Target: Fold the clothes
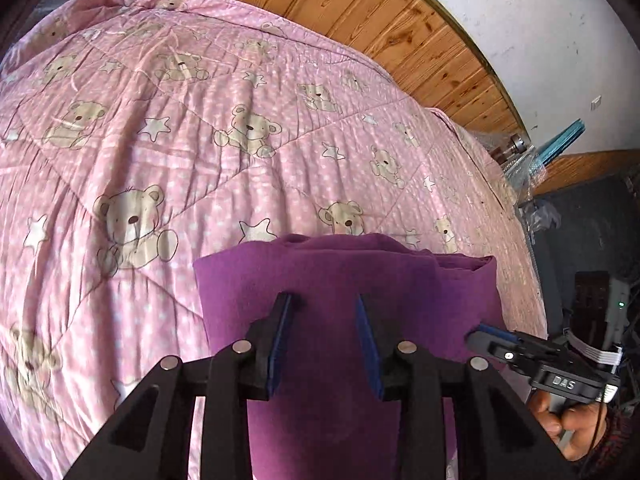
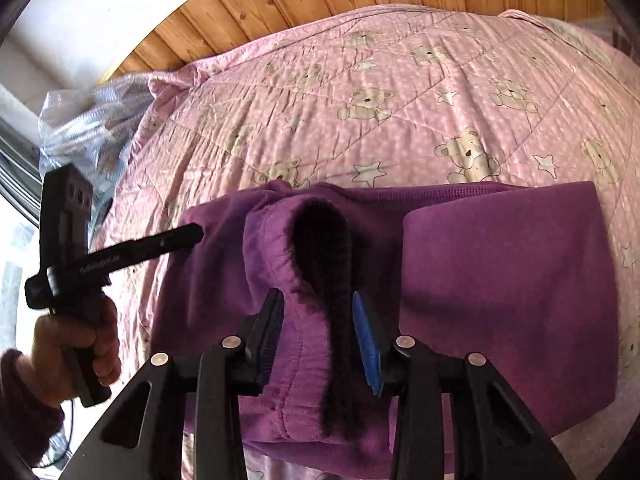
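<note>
Where it is: purple garment [image 2: 500,280] lies on the bed, on a pink teddy-bear quilt [image 1: 200,120], near the front edge, already folded into a thick bundle.

Shape: in the right wrist view a flat folded slab sits on the right, and a cuff or hem with a dark fuzzy lining [image 2: 324,280] flops open in the middle, so it's not tidy yet.

Left gripper [image 1: 325,340]: fingers apart, hovering over the near part of the bundle, nothing between them. From the right wrist view its tip looks to be at the bundle's left edge, maybe pinning it; can't tell for sure.

Right gripper [image 2: 316,336]: fingers apart too, straddling that floppy lined piece but not pinching it. Looks lined up for a grab.

Hands: a hand [image 2: 76,348] grips the left tool's handle, another hand [image 1: 560,416] the right one.

My guess on why: one side steadies the stack so the other can tuck the loose bit over.

Progress: mostly done, I'd say, just that last flap.

Watch out: thick fleecy stuff probably springs back open.
</note>
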### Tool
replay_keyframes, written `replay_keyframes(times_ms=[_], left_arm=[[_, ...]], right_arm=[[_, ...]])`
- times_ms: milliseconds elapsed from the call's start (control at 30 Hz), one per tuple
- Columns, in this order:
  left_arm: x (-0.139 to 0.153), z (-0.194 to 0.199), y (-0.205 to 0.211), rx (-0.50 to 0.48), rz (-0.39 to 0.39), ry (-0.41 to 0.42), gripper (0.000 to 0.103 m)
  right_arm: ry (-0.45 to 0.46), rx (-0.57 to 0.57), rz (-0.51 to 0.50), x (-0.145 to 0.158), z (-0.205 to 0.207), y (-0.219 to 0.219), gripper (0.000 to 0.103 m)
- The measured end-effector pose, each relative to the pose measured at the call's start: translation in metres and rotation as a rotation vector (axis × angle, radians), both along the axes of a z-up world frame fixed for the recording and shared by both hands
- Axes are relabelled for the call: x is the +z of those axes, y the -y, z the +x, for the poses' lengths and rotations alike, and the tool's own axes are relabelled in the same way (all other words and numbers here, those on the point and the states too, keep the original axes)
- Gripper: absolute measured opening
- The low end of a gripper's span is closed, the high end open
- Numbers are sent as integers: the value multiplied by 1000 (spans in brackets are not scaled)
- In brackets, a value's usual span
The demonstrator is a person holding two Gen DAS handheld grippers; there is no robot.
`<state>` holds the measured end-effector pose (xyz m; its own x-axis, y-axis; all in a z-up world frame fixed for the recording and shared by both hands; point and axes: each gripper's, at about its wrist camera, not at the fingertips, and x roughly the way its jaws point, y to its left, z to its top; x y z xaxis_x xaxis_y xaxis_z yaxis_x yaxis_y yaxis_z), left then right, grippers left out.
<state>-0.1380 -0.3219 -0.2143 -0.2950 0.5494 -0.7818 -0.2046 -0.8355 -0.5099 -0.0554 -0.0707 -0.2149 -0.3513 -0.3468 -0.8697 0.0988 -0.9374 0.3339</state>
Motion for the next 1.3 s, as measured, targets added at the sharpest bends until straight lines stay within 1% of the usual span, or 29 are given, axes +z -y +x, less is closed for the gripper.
replay_keyframes(times_ms=[33, 67, 100, 167, 233, 267, 333, 367, 400, 433, 467, 500, 533, 567, 600, 633, 667, 733, 767, 833, 867, 900, 967, 1033, 1067, 1100, 1167, 1233, 1300], left_arm=[[-6, -4, 0, 3, -22, 21, 35], [-10, -6, 0, 6, -22, 31, 35], [-9, -6, 0, 11, -15, 32, 35], [-1, -4, -1, 19, -24, 39, 35], [21, 9, 1, 11, -6, -4, 35], [34, 19, 1, -5, 20, -32, 35], [53, 48, -2, -66, 97, -55, 35], [56, 62, -7, -109, 123, -45, 35], [53, 76, -12, -154, 137, -21, 35], [45, 89, -17, -188, 135, 12, 35], [34, 102, -20, -210, 125, 46, 35], [20, 113, -22, -220, 109, 81, 35], [6, 121, -20, -214, 84, 115, 35], [-5, 128, -15, -195, 78, 139, 34], [-10, 132, -6, -164, 121, 147, 34], [-12, 134, 4, -120, 177, 159, 34], [-14, 134, 12, -87, 208, 178, 34], [-12, 136, 17, -79, 210, 167, 34], [-11, 137, 16, -93, 189, 153, 34], [-11, 140, 13, -112, 156, 128, 34], [-11, 141, 13, -107, 151, 128, 34], [-12, 141, 12, -99, 150, 133, 34], [-7, 141, 7, -107, 120, 136, 34], [10, 142, 2, -127, 80, 121, 34], [20, 142, 0, -130, 80, 106, 35], [32, 140, -3, -130, 99, 90, 35], [54, 133, -10, -116, 153, 64, 41], [68, 120, -27, -97, 202, 65, 49], [75, 103, -56, -98, 236, 86, 53]], right_arm=[[42, 8, 51, -11, 2, 3, 28], [85, 2, 93, -22, 4, 6, 29], [71, -21, 84, -22, 7, 3, 29], [73, -61, 115, -8, 8, 1, 33], [7, -106, 107, 18, 10, -9, 33], [-43, -100, 98, 33, 9, -8, 33], [-112, -46, 87, 51, -1, 3, 33], [-122, -13, 79, 52, -10, 10, 32], [-108, 2, 80, 43, -20, 14, 29], [-66, 1, 93, 27, -29, 12, 28], [-6, -8, 127, 6, -38, 10, 27], [47, -17, 132, -11, -41, 4, 28], [0, -28, 88, -6, -39, -3, 28], [19, -9, 97, -1, -37, -3, 29], [16, -13, 110, 11, -29, -6, 29], [-14, -24, 98, 27, -18, -12, 30], [-51, -21, 80, 43, -3, -15, 30], [-86, 25, 78, 57, 32, -27, 30], [-57, 50, 78, 53, 46, -27, 30], [48, 84, 112, 23, 73, -31, 32], [6, 65, 66, 19, 83, -39, 37], [4, 57, 31, 20, 85, -46, 38], [44, 26, -10, 38, 84, -60, 42], [-17, -7, -22, 61, 85, -81, 47], [-57, -34, -7, 72, 82, -93, 54], [-85, -76, 6, 78, 80, -108, 61], [-103, -185, 32, 81, 81, -152, 67], [-73, -286, 72, 70, 84, -199, 68], [-9, -340, 74, 51, 83, -228, 68]])
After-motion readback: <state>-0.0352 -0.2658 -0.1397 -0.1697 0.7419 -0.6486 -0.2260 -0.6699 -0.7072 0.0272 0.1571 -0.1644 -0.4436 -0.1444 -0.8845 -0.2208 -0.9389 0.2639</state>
